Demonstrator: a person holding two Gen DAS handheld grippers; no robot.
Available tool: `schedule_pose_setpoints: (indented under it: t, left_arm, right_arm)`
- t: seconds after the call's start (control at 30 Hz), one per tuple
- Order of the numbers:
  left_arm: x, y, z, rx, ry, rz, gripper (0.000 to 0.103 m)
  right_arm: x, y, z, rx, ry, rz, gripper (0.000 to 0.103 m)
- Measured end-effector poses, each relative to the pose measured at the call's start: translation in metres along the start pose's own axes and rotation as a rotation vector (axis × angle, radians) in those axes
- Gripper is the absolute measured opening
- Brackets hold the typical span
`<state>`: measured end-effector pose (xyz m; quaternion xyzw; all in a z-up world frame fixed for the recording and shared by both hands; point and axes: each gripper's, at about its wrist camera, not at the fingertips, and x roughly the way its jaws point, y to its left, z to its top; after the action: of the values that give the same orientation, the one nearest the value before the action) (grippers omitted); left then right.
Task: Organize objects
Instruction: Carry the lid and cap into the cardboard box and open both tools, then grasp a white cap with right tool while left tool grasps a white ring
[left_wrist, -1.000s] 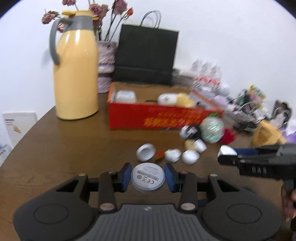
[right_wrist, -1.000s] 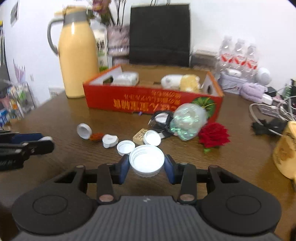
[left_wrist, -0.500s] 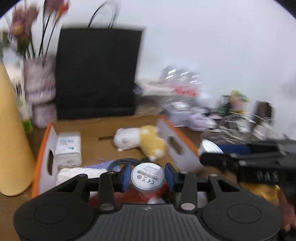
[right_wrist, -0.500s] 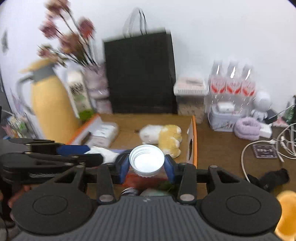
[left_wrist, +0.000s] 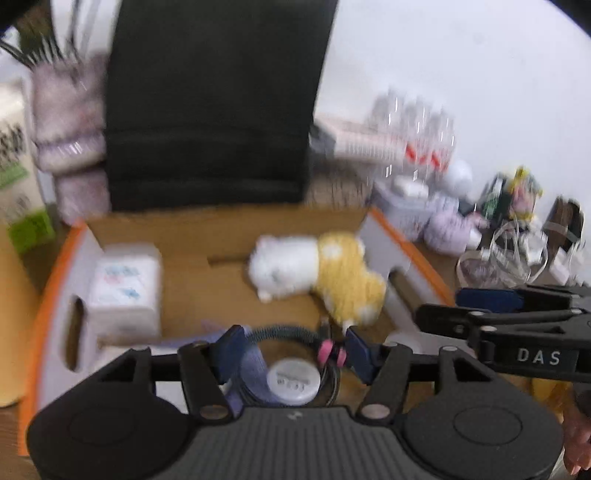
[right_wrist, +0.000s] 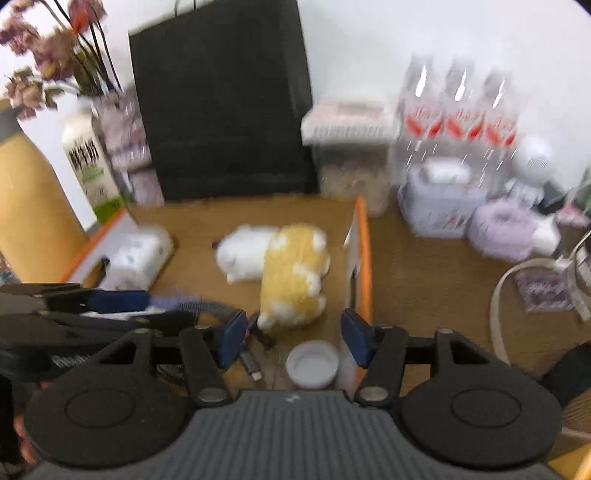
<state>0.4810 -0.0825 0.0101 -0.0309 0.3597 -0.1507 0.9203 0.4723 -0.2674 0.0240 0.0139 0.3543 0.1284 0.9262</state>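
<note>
The white disc with a printed label lies low between the fingers of the left gripper, apart from both blue pads, and the jaws are opening, so the pads do not press on it. It is over a coiled dark cable and a bluish cloth inside the orange box. The white bottle cap, hollow side up, lies below and between the fingers of the right gripper, nearer to the right finger, and it touches neither pad; these jaws are opening too. The cap is inside the box, just beside its right wall. Ahead of both pairs of fingers, a white and yellow plush toy lies in the box, and a white tissue pack is ahead to the left. A black paper bag stands behind the box.
</note>
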Motion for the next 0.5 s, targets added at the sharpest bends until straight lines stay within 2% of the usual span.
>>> schedule_pose_setpoints:
  t: [0.13, 0.23, 0.3, 0.4, 0.5]
  left_arm:
    - [-0.070, -0.001, 0.002, -0.022, -0.091, -0.007, 0.074]
    - [-0.127, -0.008, -0.020, 0.002, -0.153, -0.052, 0.081]
    - [-0.162, -0.012, -0.046, 0.008, -0.186, -0.086, 0.086]
    - [-0.205, -0.015, -0.099, 0.005, -0.213, -0.122, 0.088]
    - [-0.232, -0.017, -0.160, 0.010, -0.202, -0.107, 0.089]
  right_arm:
    - [-0.055, 0.010, 0.000, -0.057, -0.086, -0.025, 0.074]
    - [-0.102, 0.025, -0.027, -0.109, -0.148, -0.042, 0.084]
    - [-0.133, 0.035, -0.056, -0.118, -0.176, -0.039, 0.087]
    - [-0.169, 0.052, -0.107, -0.079, -0.191, -0.008, 0.092]
    - [-0.196, 0.065, -0.162, -0.035, -0.190, 0.039, 0.094]
